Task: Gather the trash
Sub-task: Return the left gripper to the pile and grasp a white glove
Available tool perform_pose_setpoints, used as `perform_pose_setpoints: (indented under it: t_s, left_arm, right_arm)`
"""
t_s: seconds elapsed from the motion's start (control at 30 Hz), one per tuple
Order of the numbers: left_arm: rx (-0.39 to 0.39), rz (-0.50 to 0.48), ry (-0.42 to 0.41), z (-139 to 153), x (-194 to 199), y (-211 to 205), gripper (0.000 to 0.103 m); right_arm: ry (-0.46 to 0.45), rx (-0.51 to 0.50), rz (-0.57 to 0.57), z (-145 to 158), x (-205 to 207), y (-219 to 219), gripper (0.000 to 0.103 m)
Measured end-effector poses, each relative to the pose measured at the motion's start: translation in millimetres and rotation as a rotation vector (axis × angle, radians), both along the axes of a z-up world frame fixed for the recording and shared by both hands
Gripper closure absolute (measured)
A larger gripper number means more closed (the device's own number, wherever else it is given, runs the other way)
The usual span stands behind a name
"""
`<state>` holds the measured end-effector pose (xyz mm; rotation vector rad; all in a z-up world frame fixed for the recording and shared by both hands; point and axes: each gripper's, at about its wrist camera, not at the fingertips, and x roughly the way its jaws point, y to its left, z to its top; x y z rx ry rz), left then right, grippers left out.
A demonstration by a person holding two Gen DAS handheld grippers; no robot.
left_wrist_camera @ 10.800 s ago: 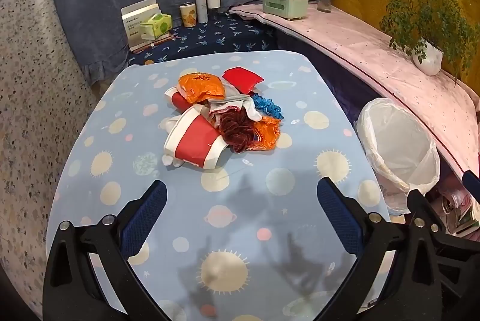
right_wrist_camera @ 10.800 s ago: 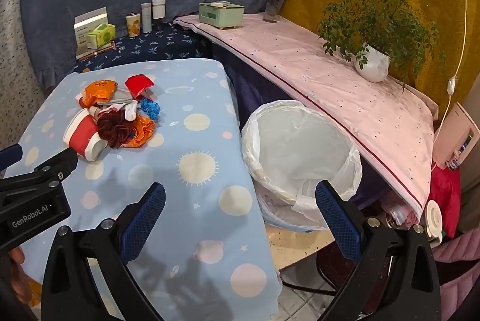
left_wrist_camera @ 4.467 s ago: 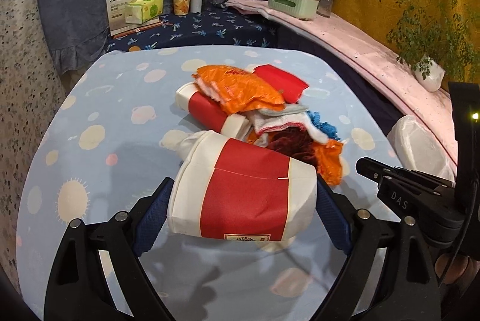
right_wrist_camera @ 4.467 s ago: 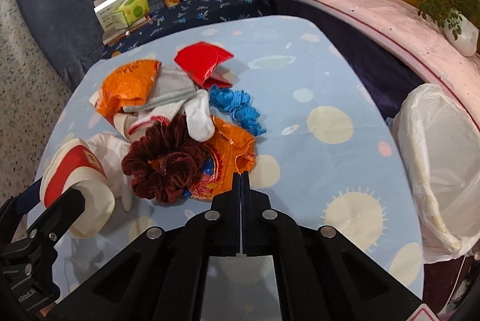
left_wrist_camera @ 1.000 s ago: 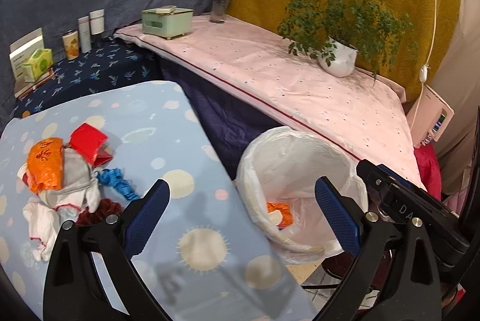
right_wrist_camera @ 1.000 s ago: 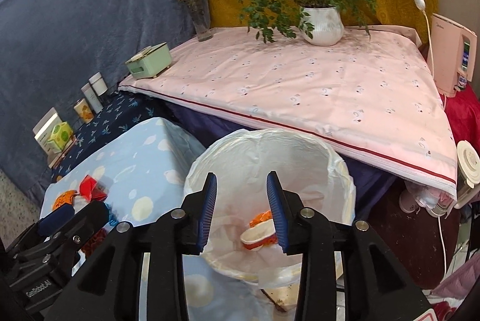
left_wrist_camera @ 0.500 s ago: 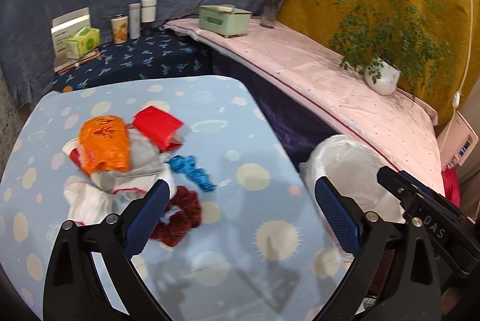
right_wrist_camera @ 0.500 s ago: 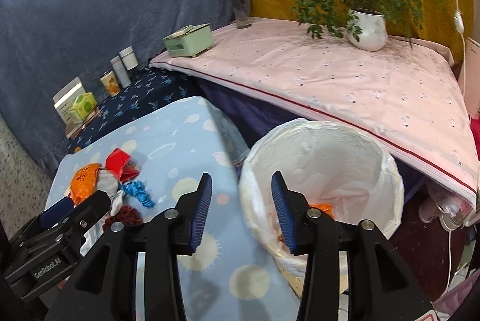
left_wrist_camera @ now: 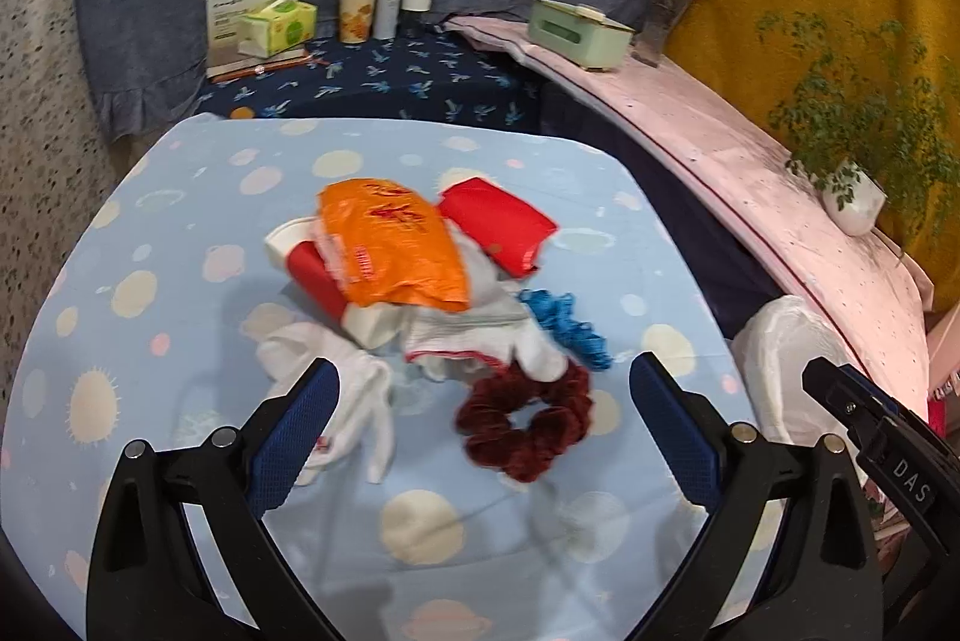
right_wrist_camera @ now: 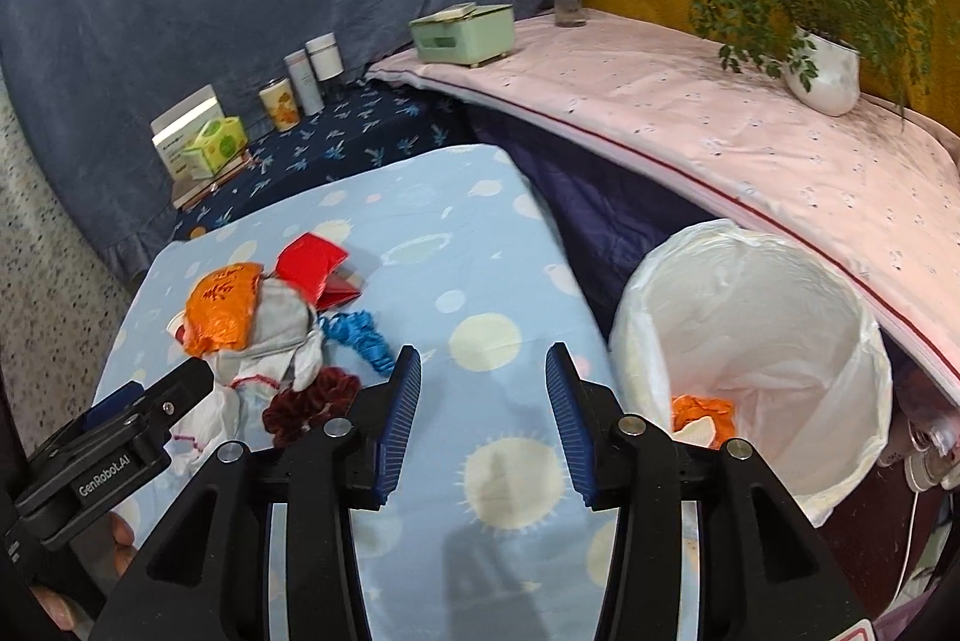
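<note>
On the pale blue tablecloth with the sun-and-planet print, most of the trash pile is still waiting: a crinkly orange plastic wrapper on top of a red-and-white paper cup, a flat red packet at about 2 o'clock from it, a curly blue ribbon, a dark maroon velvet scrunchie and some crumpled white-and-grey cloth bits. Over at 3 o'clock off the table edge sits the round bin lined with a white plastic bag, and it's only got an orange wrapper and a whitish scrap at the bottom. So I'd say barely a third done, lots left.

Tools: the left gripper has its blue pads spread wide with nothing between them, hanging right over the scrunchie. The right gripper is partway open, also empty, over bare cloth between pile and bin.
</note>
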<state>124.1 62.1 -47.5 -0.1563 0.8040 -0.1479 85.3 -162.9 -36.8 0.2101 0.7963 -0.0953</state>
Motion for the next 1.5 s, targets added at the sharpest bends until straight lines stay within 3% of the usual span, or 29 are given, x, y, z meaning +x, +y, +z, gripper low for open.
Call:
perform_pose_setpoints:
  t_s: [0.63, 0.73, 1.33, 1.4, 1.5]
  left_arm:
    - [0.034, 0.160, 0.124, -57, 17, 90, 0.010]
    - [0.036, 0.169, 0.145, -67, 20, 95, 0.010]
    - [0.042, 0.144, 0.192, -94, 32, 91, 0.011]
    - [0.044, 0.139, 0.192, -94, 32, 89, 0.012]
    - [0.047, 0.122, 0.188, -94, 30, 86, 0.019]
  right_arm:
    - [0.140, 0.009, 0.115, -56, 43, 76, 0.058]
    - [0.157, 0.009, 0.119, -66, 49, 83, 0.054]
    - [0.235, 0.030, 0.123, -106, 65, 93, 0.054]
    - [0.236, 0.033, 0.123, -106, 65, 93, 0.055]
    - [0.238, 0.053, 0.132, -106, 64, 91, 0.070]
